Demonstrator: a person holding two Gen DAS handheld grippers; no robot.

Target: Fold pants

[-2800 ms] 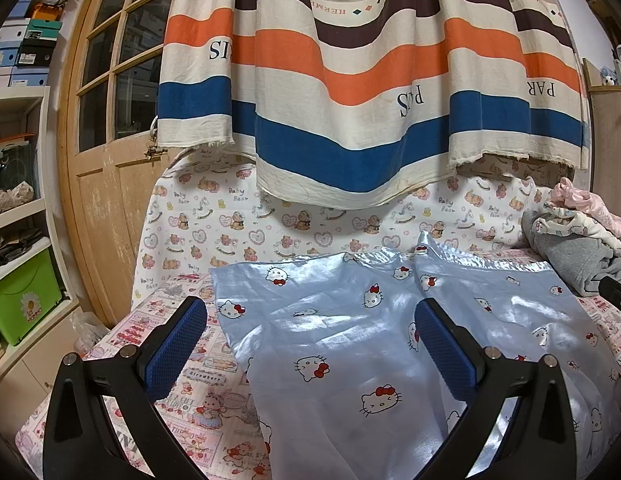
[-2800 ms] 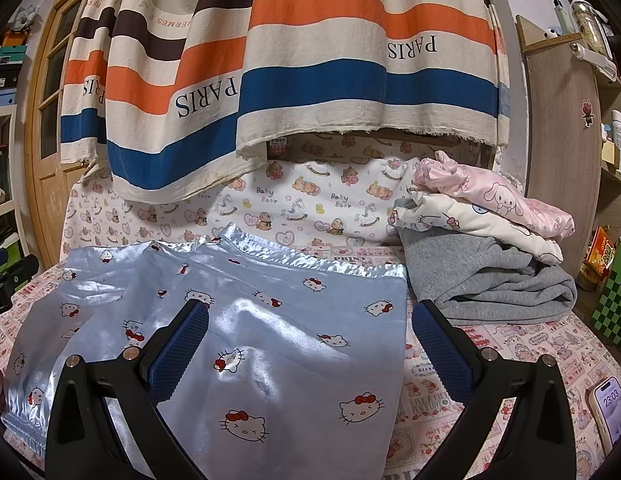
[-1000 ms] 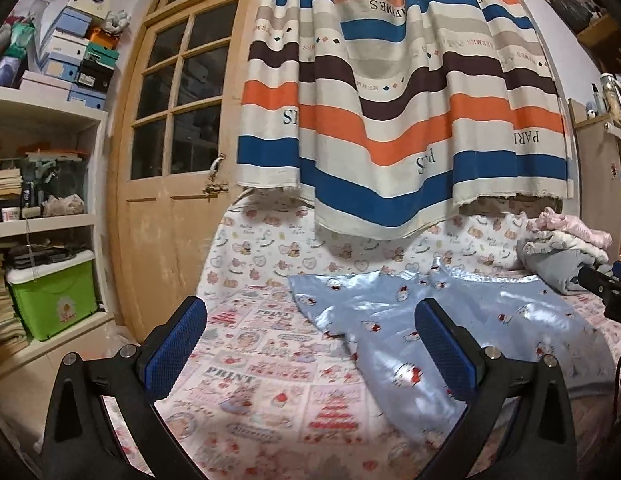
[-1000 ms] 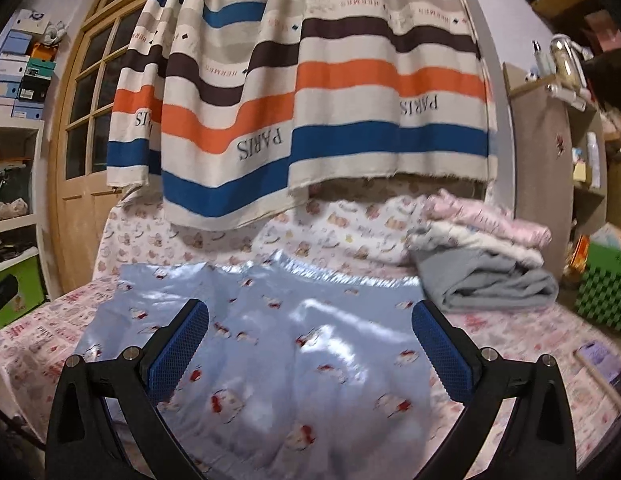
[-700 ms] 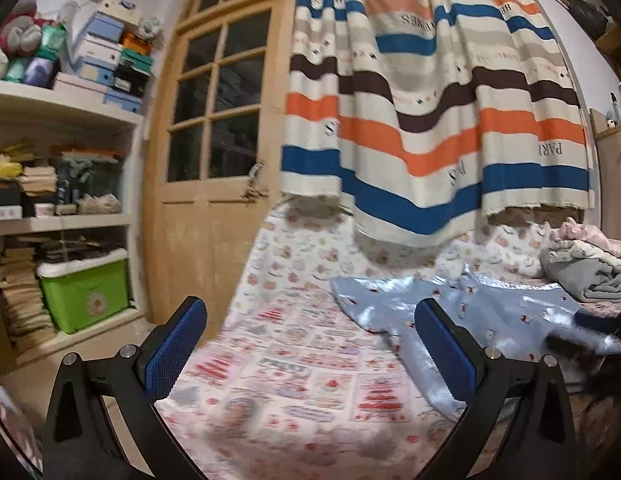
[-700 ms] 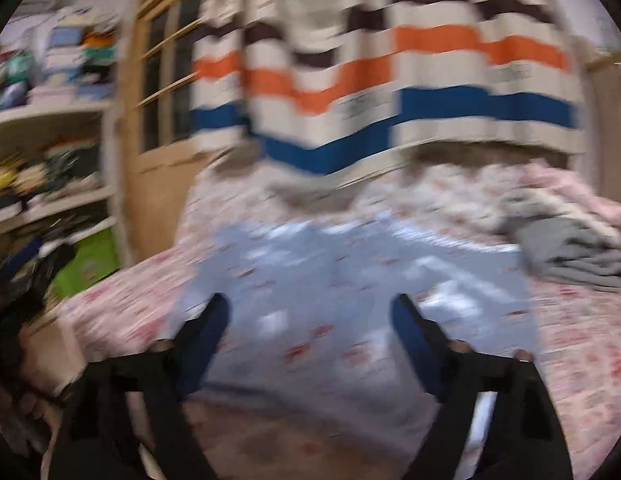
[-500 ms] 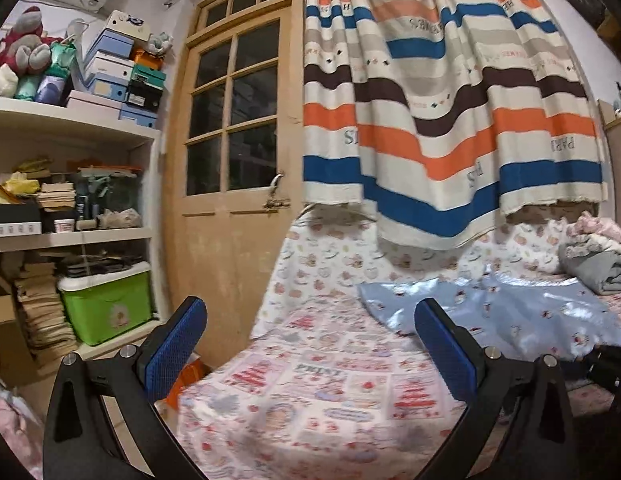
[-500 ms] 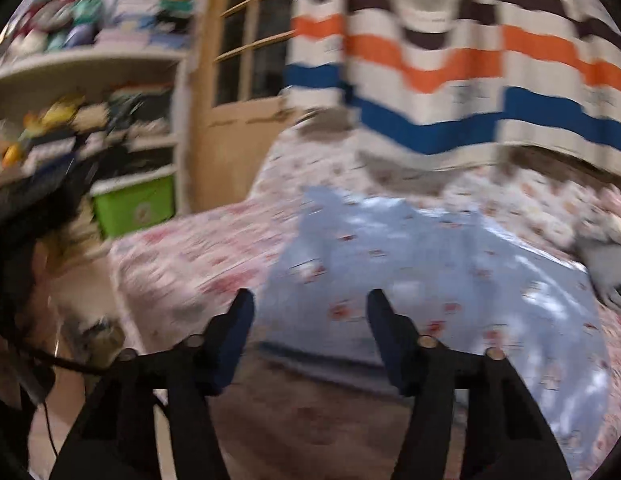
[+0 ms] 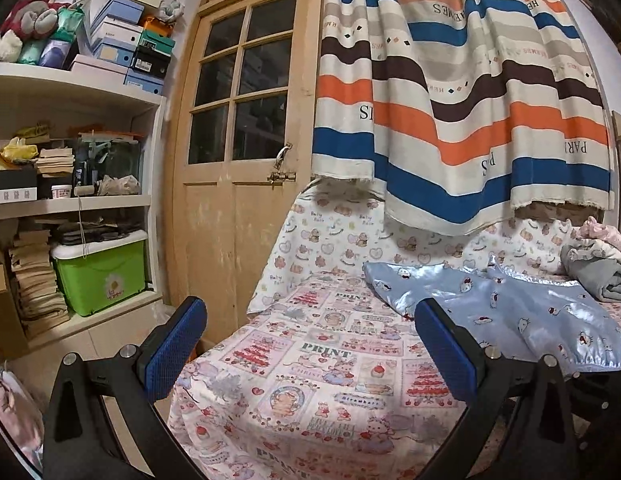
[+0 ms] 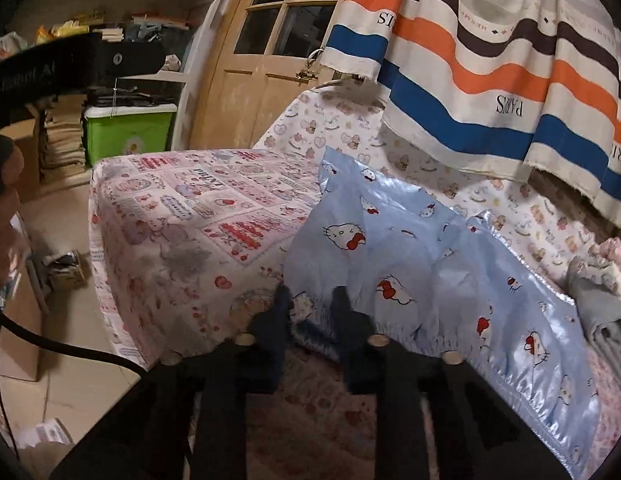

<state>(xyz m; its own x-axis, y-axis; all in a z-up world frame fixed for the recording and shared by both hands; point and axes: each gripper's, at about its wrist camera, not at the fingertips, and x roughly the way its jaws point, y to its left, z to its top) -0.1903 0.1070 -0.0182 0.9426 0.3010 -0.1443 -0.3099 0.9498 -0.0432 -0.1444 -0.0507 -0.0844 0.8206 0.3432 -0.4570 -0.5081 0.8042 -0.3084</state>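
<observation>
Light blue satin pants (image 9: 510,308) with a cat print lie spread on the right half of the bed (image 9: 330,360). In the right wrist view my right gripper (image 10: 308,300) is at the pants' (image 10: 430,280) near left corner. Its jaws are closing, and the gathered elastic hem fills the narrow gap between the pads. My left gripper (image 9: 308,320) stands open above the bare patterned sheet, left of the pants, with nothing between its fingers (image 9: 178,340).
A pile of folded clothes (image 9: 598,268) sits at the bed's far right (image 10: 602,300). A striped curtain (image 9: 470,100) hangs behind the bed. Left of the bed are a wooden door (image 9: 238,160), shelves with a green box (image 9: 98,276), and tiled floor (image 10: 70,280).
My right gripper swung down and left to the pants' near corner, and its jaws went from wide open to nearly shut around the hem. The left gripper drifted left, away from the pants.
</observation>
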